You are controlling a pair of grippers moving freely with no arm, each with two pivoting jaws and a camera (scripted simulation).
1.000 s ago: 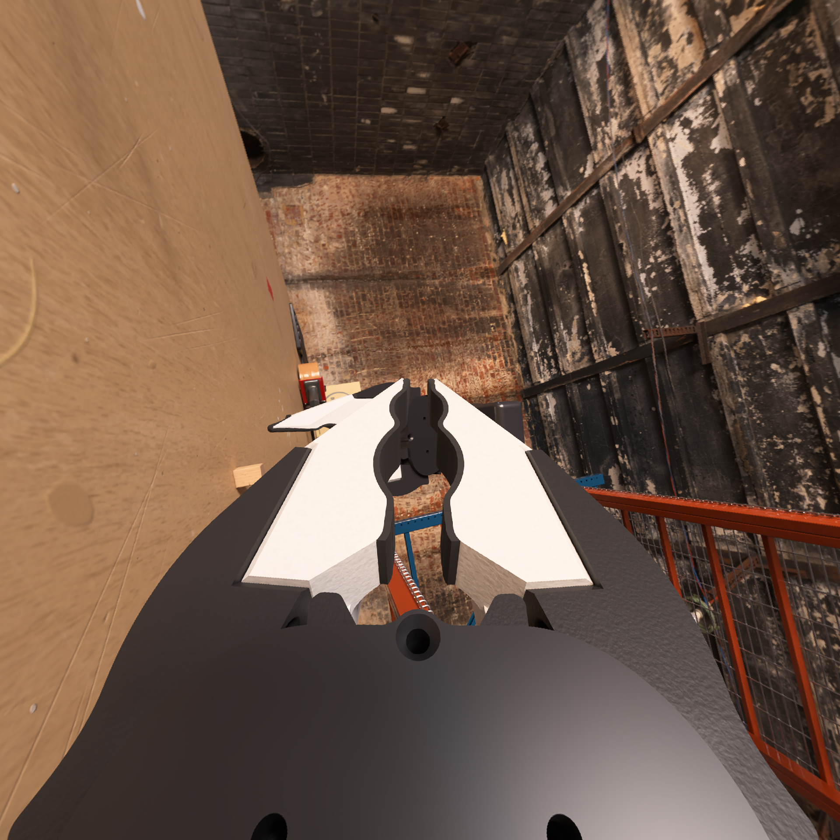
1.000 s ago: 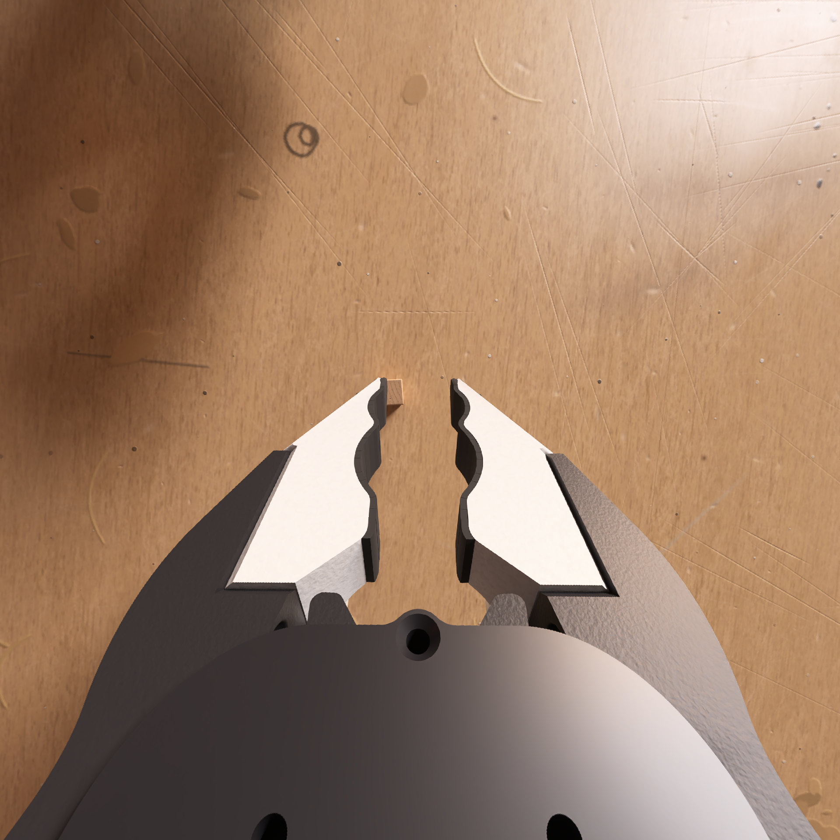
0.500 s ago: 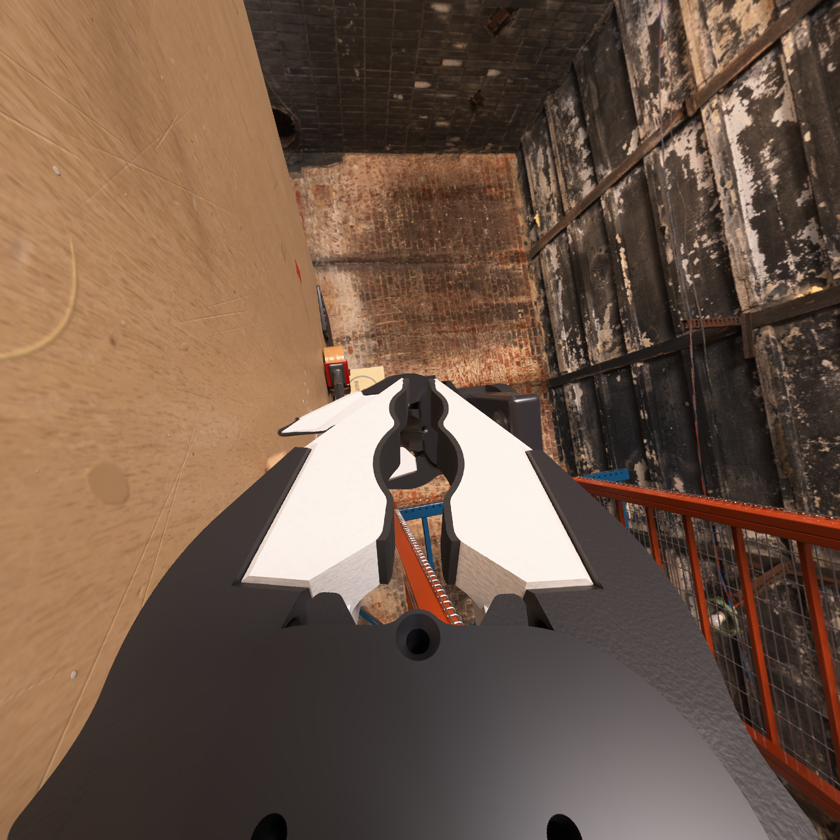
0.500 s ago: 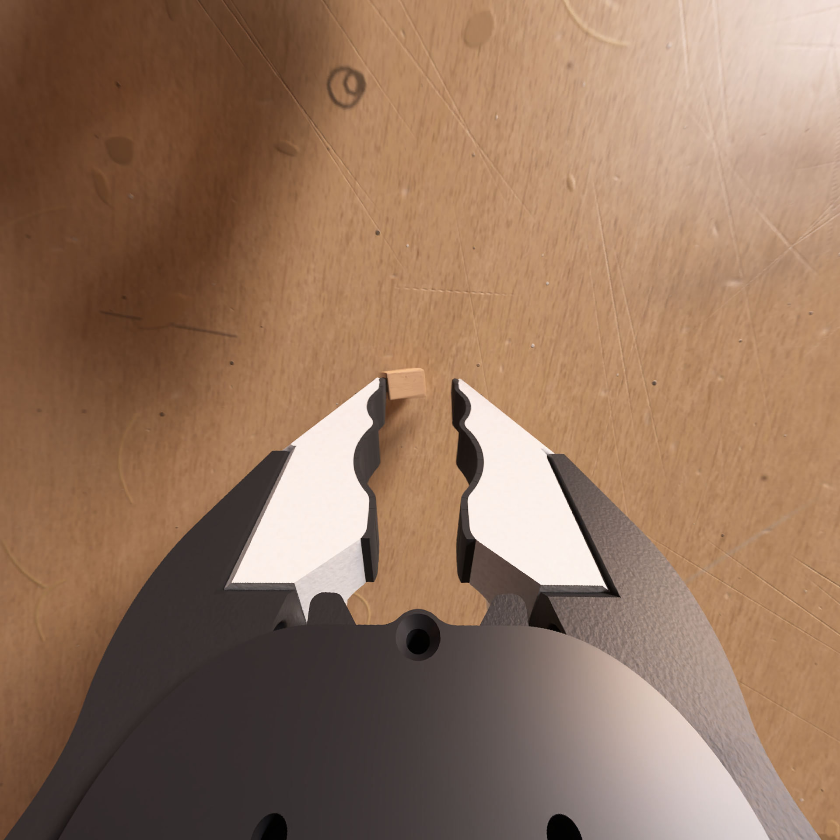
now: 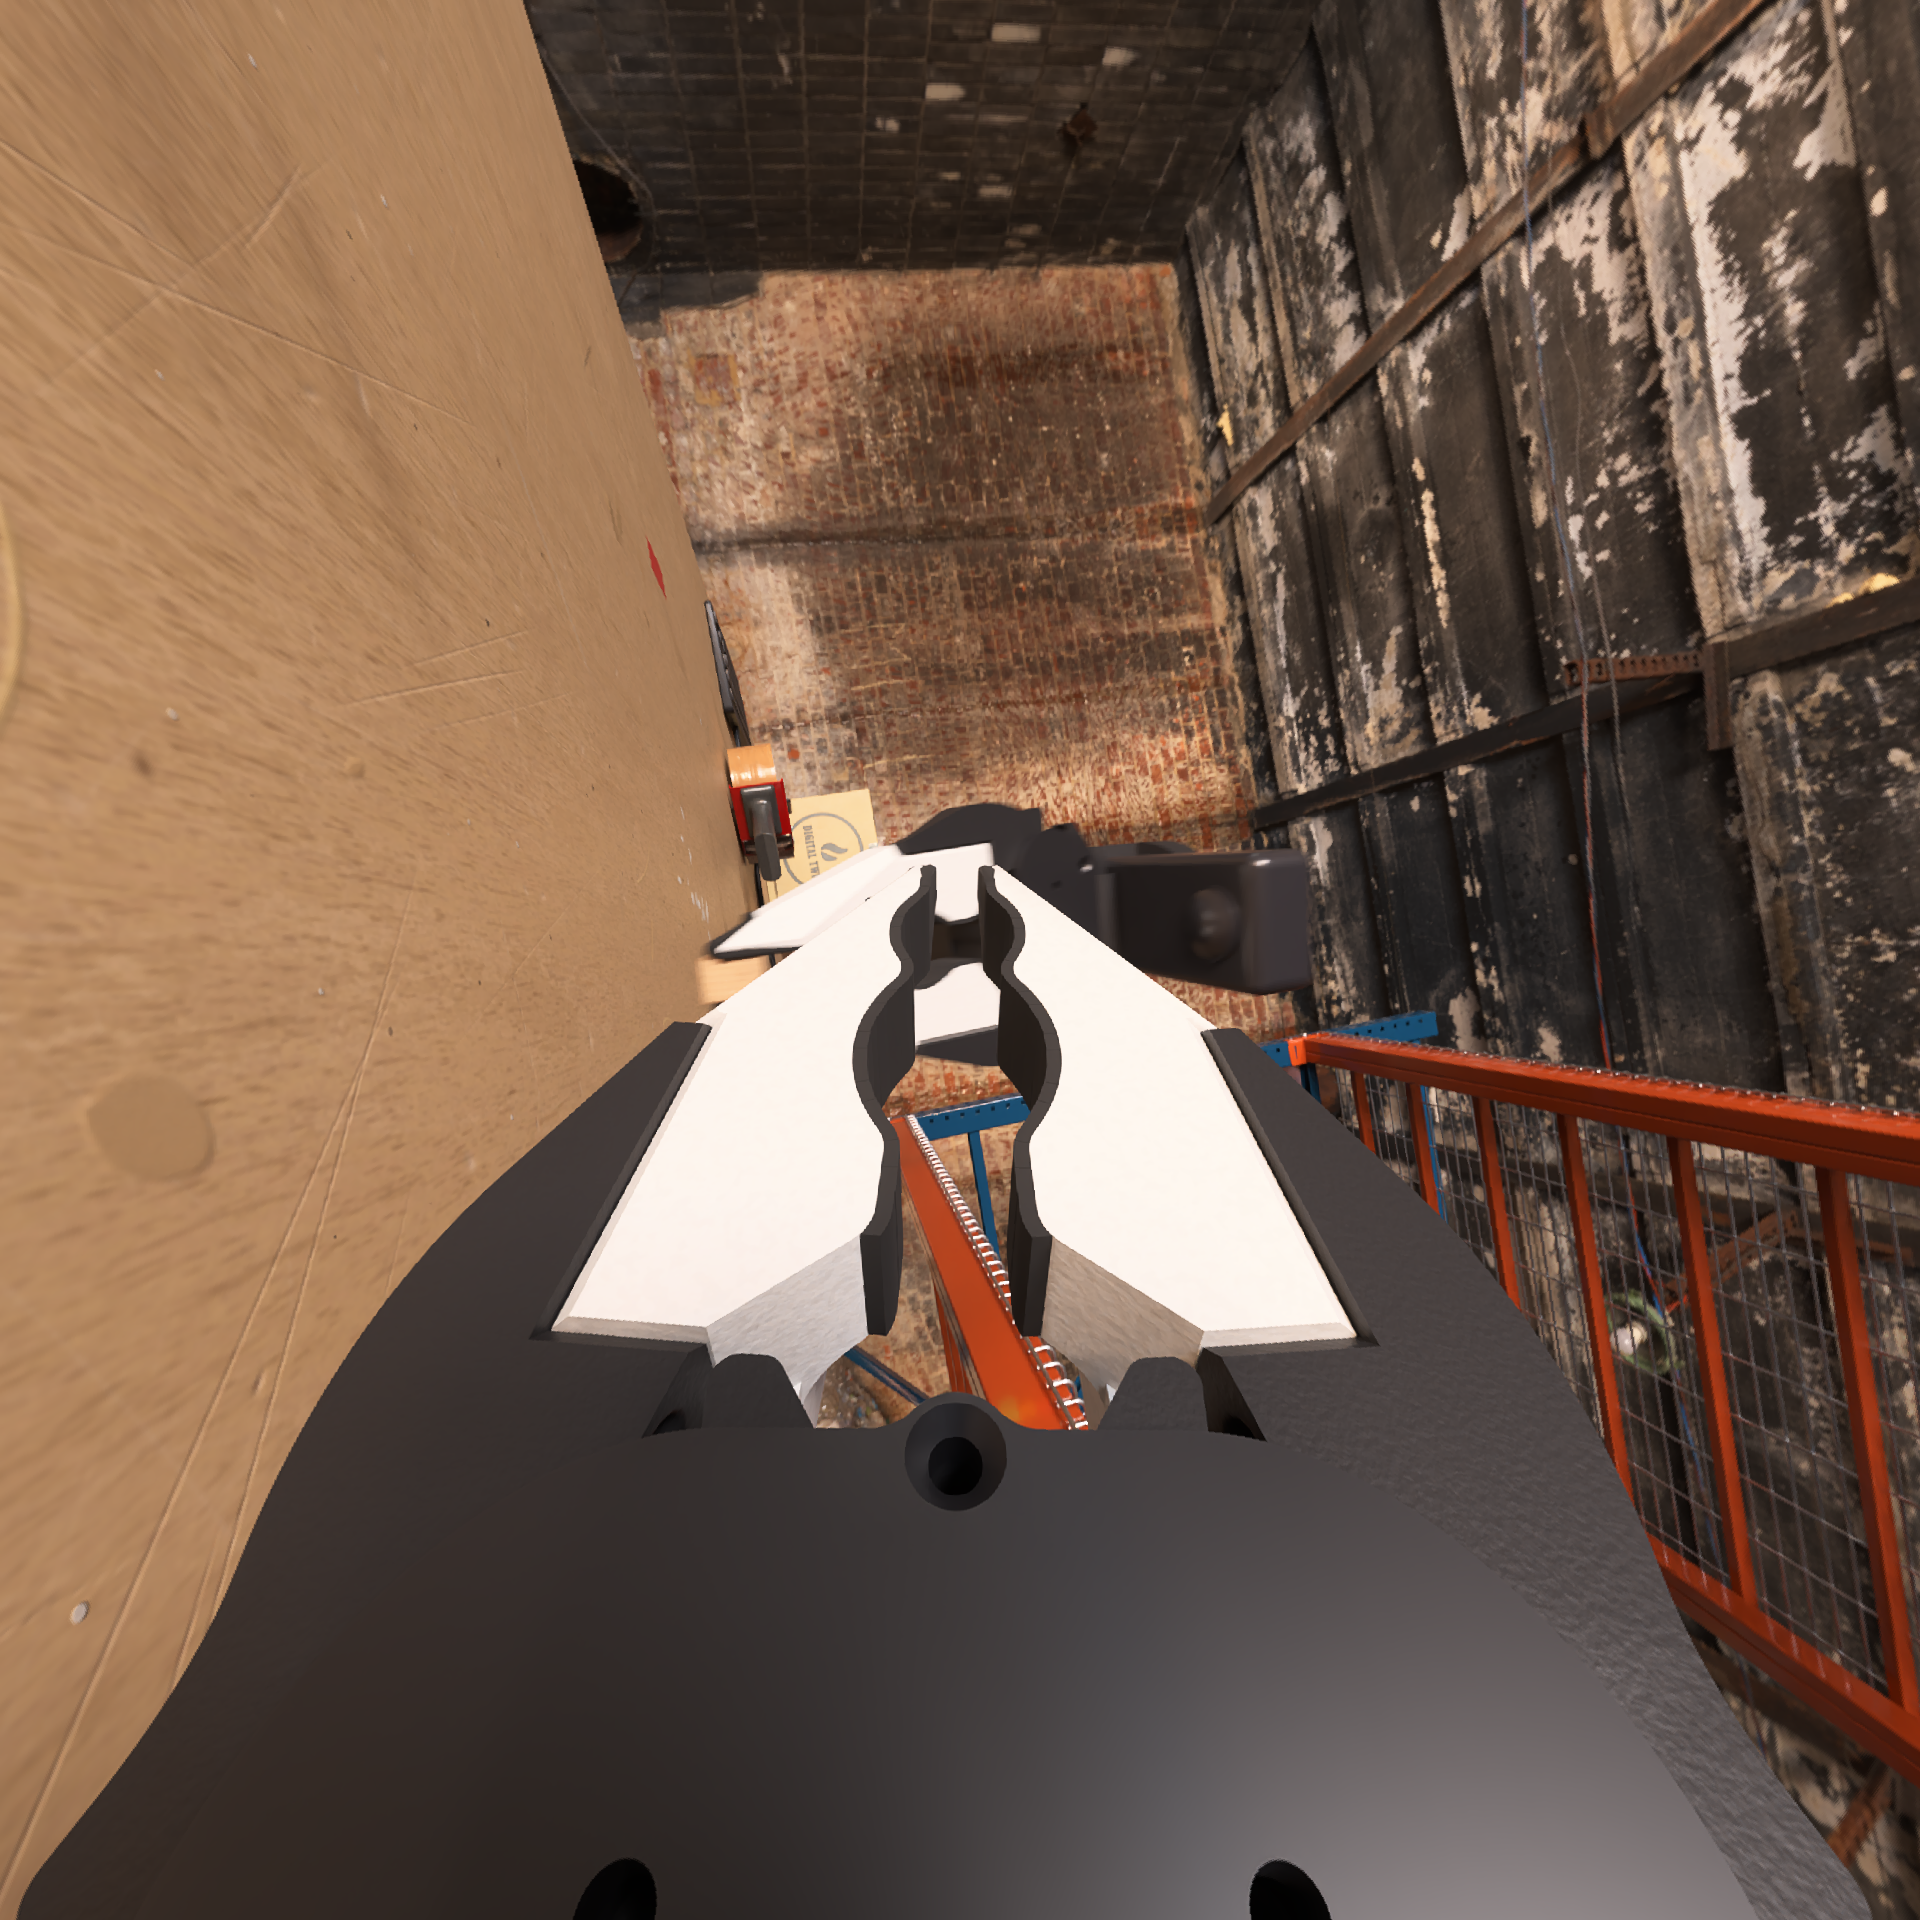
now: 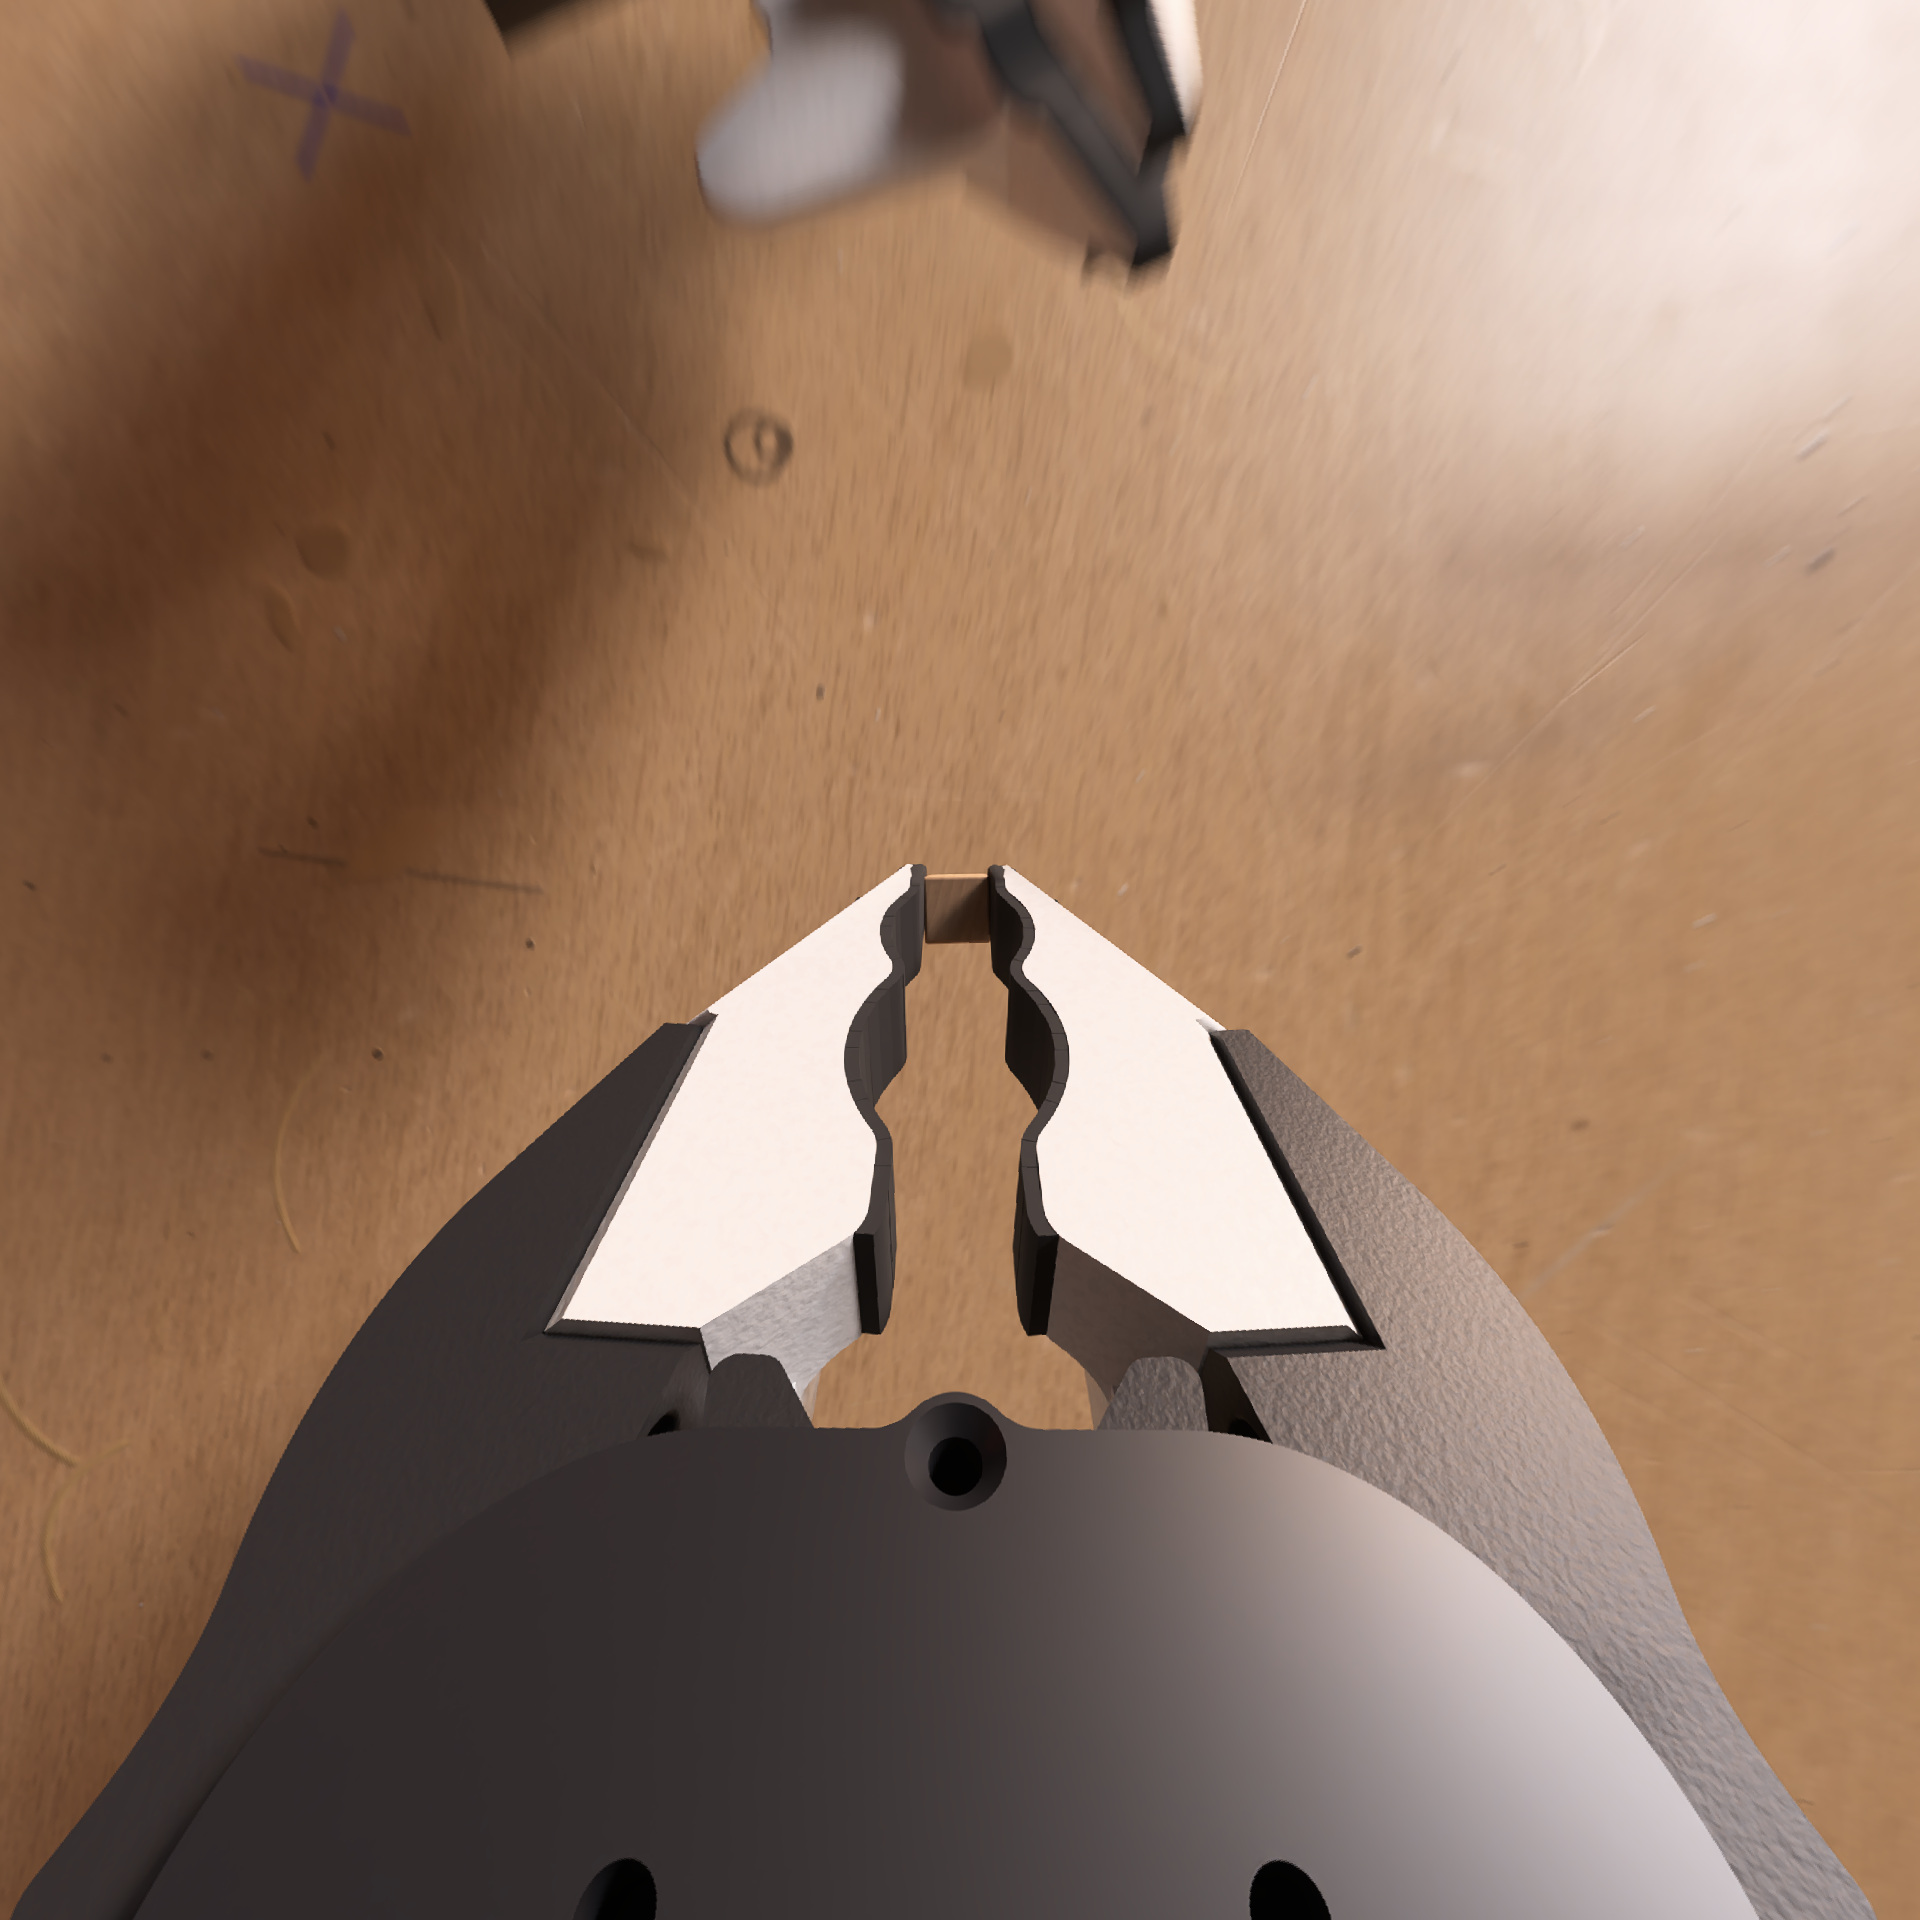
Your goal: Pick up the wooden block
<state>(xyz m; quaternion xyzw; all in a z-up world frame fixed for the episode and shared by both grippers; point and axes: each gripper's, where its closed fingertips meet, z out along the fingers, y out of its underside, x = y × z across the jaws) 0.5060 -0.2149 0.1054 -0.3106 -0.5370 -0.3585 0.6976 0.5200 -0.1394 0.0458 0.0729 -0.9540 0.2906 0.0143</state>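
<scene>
Right claw (image 6: 956, 902), centre of its view: tips clamped on the wooden block (image 6: 956, 908), gripped at its sides so it can be lifted off the bench (image 6: 1351, 727). Whether it has cleared the surface cannot be told. Left claw (image 5: 956, 894): nearly together, empty, held aside. Beyond, upper frame, a blurred object.
</scene>
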